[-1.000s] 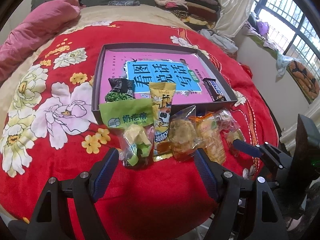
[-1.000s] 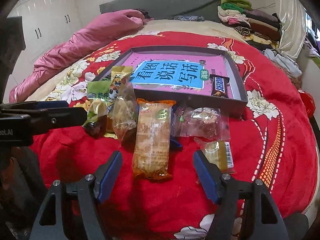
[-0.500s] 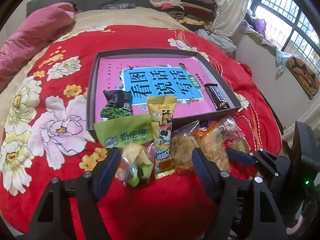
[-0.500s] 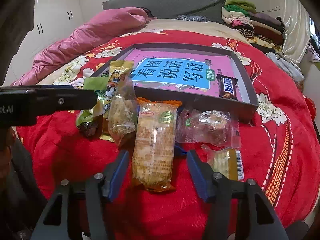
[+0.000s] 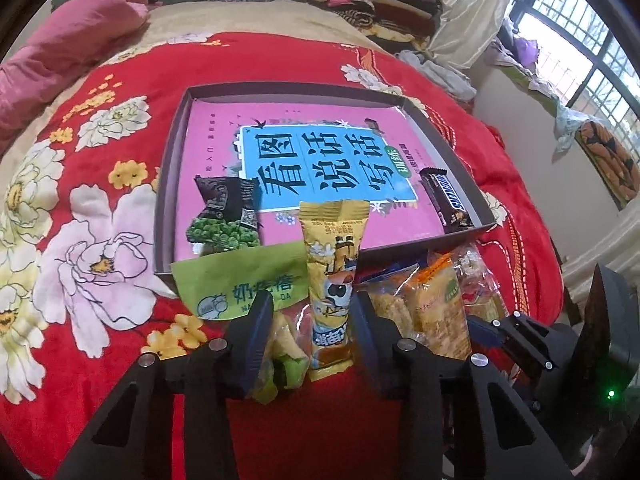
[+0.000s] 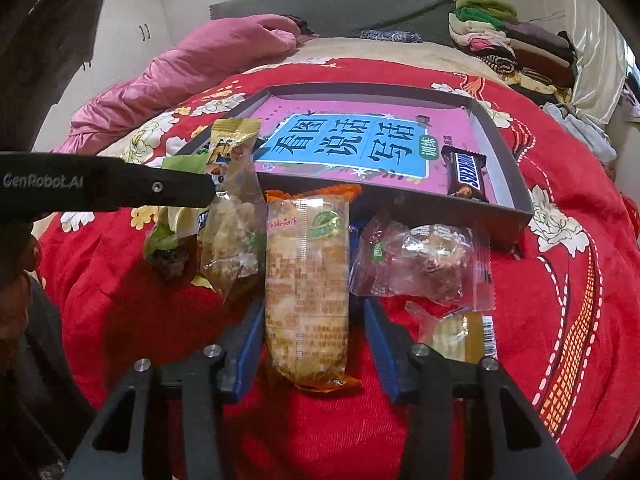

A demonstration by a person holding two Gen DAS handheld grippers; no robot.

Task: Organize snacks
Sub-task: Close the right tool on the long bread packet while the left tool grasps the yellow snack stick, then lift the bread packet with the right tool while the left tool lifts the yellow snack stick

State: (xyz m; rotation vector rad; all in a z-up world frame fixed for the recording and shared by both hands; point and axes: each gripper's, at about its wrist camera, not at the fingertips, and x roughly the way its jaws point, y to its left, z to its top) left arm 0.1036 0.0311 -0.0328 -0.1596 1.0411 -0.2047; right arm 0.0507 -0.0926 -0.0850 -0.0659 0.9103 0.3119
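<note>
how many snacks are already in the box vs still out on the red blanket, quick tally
In the box: 2, the green pea packet and the chocolate bar
On the red blanket: 7, the green pouch, yellow packet, green-wrapped sweet, clear packet, orange cracker pack, clear pastry bag, small gold packet
Total: 9

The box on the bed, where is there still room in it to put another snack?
Inside the box, the pink book lies bare toward the back wall, and between the pea packet and the chocolate bar. It is crowded along the front wall, where the green packet and yellow packet lean.
</note>
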